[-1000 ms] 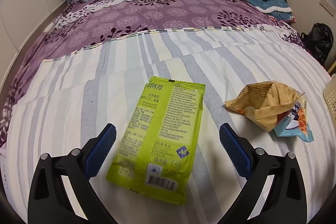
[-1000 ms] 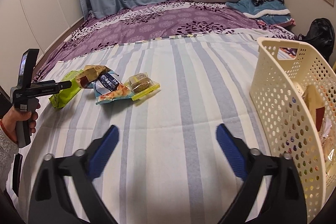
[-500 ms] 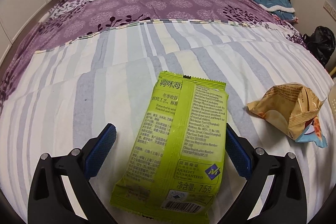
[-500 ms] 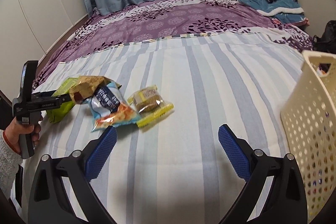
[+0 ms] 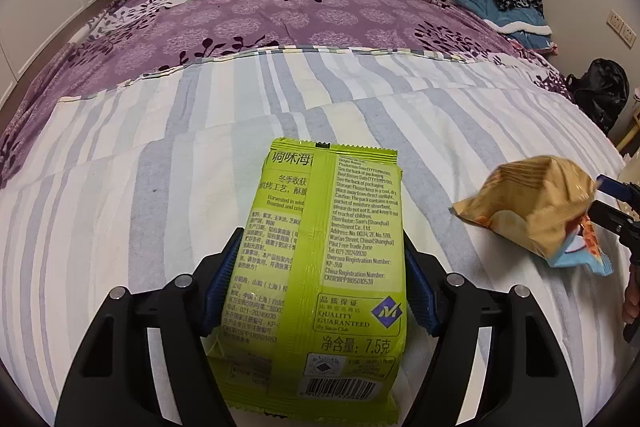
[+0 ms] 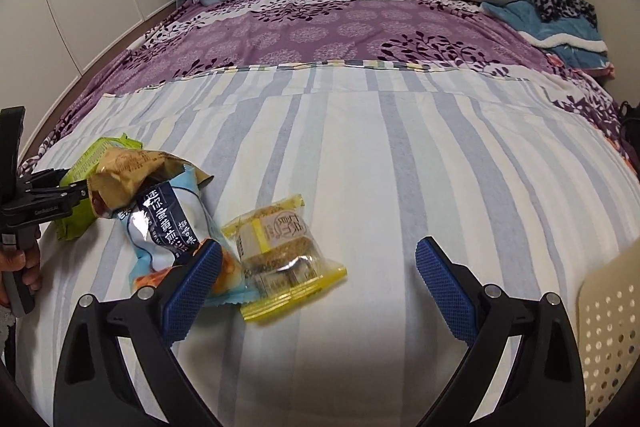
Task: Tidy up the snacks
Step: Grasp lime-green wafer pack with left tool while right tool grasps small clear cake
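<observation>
Left gripper: blue textured pads pressed against both long edges of the green snack packet, pinching it. Packet lies on the striped bedsheet, glossy flat foil pouch, back side up; print reads "QUALITY GUARANTEED", "7.5克", barcode at the near end.

Right gripper: jaws spread wide, holding nothing; left pad sits just over the edge of the blue-and-tan crinkled bag, contact unclear. Between the pads, nearer the left one, lies a yellow-edged clear wrapper with a brown cake, on the sheet. Perforated cream plastic basket at the right edge.
</observation>
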Demonstrator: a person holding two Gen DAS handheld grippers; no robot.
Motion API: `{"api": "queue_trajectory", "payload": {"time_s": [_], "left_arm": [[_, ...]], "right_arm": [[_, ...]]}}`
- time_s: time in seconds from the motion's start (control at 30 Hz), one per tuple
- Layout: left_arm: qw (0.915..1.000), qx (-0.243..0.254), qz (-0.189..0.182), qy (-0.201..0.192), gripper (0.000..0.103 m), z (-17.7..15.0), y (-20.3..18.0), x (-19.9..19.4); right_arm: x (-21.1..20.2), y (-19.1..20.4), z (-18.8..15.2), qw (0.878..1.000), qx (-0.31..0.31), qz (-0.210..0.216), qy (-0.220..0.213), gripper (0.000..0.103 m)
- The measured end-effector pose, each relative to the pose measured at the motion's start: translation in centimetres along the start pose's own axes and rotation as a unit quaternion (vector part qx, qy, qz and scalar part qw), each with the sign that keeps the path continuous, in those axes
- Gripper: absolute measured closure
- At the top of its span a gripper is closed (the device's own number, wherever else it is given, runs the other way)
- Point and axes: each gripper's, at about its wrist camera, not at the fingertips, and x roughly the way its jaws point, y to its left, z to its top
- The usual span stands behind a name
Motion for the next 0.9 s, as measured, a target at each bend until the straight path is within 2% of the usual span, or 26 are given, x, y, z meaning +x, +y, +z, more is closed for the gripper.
{"api": "queue_trajectory", "payload": {"time_s": [0.2, 0.3, 0.4, 0.47, 0.5, 0.57, 0.9], "left_arm": [[0.9999, -0.011, 0.002, -0.003, 0.03, -0.6, 0.3, -1.1], [0.9999, -0.012, 0.002, -0.002, 0.03, -1.2, 0.4, -1.5], [0.9999, -0.014, 0.003, -0.001, 0.03, -1.6, 0.5, -1.9], [0.9999, -0.016, 0.002, 0.0, 0.03, -1.9, 0.6, -2.1], [0.9999, -0.016, 0.002, 0.001, 0.03, -1.9, 0.7, -2.0], [0.9999, -0.017, 0.001, 0.004, 0.03, -2.0, 0.9, -1.9], [0.9997, -0.021, 0.01, 0.007, 0.03, -1.7, 0.4, -1.1]], "right_arm": [[0.3, 0.9, 0.5, 1.0, -0.017, 0.014, 0.004, 0.008], [0.6, 1.3, 0.7, 0.999, -0.02, 0.025, 0.007, 0.013], [0.8, 1.3, 0.8, 0.999, -0.007, 0.042, 0.012, 0.023], [0.9, 1.3, 0.8, 0.998, 0.001, 0.056, 0.018, 0.033], [1.0, 1.3, 0.7, 0.998, 0.002, 0.057, 0.02, 0.034], [1.3, 1.5, 0.6, 0.998, -0.003, 0.051, 0.027, 0.037], [2.2, 1.4, 0.2, 0.999, -0.025, 0.012, 0.033, 0.037]]}}
